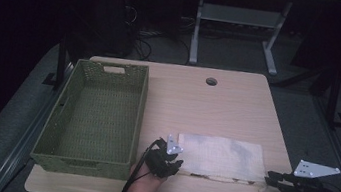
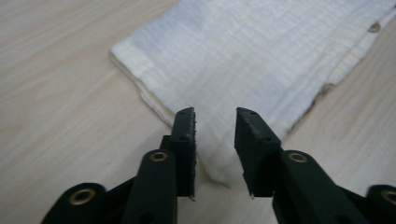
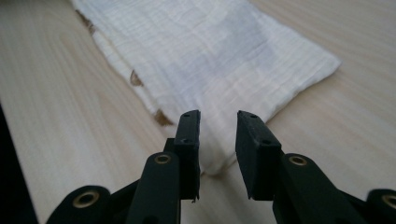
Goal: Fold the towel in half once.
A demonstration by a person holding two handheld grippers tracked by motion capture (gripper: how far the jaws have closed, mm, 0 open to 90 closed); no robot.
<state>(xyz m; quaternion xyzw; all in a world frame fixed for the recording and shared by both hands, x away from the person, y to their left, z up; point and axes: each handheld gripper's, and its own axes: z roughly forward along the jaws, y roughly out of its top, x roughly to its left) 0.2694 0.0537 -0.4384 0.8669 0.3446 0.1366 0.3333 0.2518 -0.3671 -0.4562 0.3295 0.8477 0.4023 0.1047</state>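
On the near half of the pale wooden table (image 1: 228, 104), a folded white gauzy cloth (image 1: 223, 156) lies flat as a long rectangle, its long side running left to right, just right of the empty green woven basket (image 1: 92, 115). My left gripper (image 1: 176, 165) sits at the cloth's near left corner and my right gripper (image 1: 268, 179) at its near right corner, each pointing in along the near edge. In the left gripper view my jaws stand a little apart with the corner of the cloth (image 2: 261, 60) lying loose between them, the pads not pressing on it; the right gripper view shows the same, a modest gap with the corner of the cloth (image 3: 210, 56) under it and nothing pinched. I judge the cloth light, limp and thin, several layers thick, so it will sag and slide apart if lifted by one point. The brown-marked near edge looks loose. I would take hold at both corners together, catching every layer, and keep it taut between my hands.
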